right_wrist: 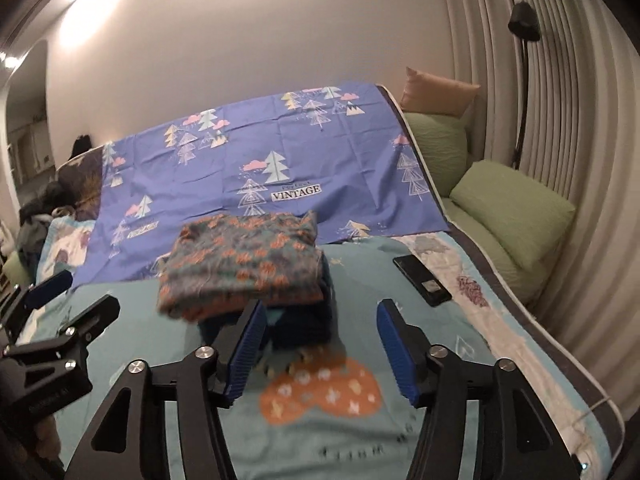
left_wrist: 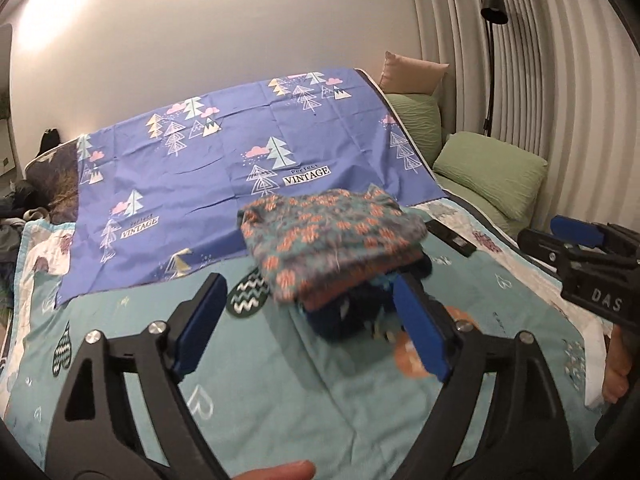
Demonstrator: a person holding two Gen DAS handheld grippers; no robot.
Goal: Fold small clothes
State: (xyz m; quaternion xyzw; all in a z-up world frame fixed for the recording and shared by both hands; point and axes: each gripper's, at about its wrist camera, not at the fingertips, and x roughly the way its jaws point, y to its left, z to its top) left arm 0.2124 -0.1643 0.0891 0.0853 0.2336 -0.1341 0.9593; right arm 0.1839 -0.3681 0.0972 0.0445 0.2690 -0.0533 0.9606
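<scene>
Both grippers, left (left_wrist: 308,328) and right (right_wrist: 320,354), gape before the folded stack (right_wrist: 244,268); a phone (right_wrist: 422,280) lies beside it.

A black phone (right_wrist: 422,281) lies on the teal bedspread (right_wrist: 472,344) (green pillows (right_wrist: 512,212) beyond).

Right gripper (right_wrist: 320,346) low over teal bedspread (right_wrist: 400,432), jaws spread wide, nothing between blue pads (right_wrist: 244,348). Just ahead, folded stack of clothes (right_wrist: 244,272), floral-patterned piece on top, blurred. Left gripper (right_wrist: 60,300) at left edge. Black phone (right_wrist: 422,280) right of stack. Beyond, purple tree-print sheet (right_wrist: 260,160); green pillows (right_wrist: 512,208) beside curtain.
</scene>
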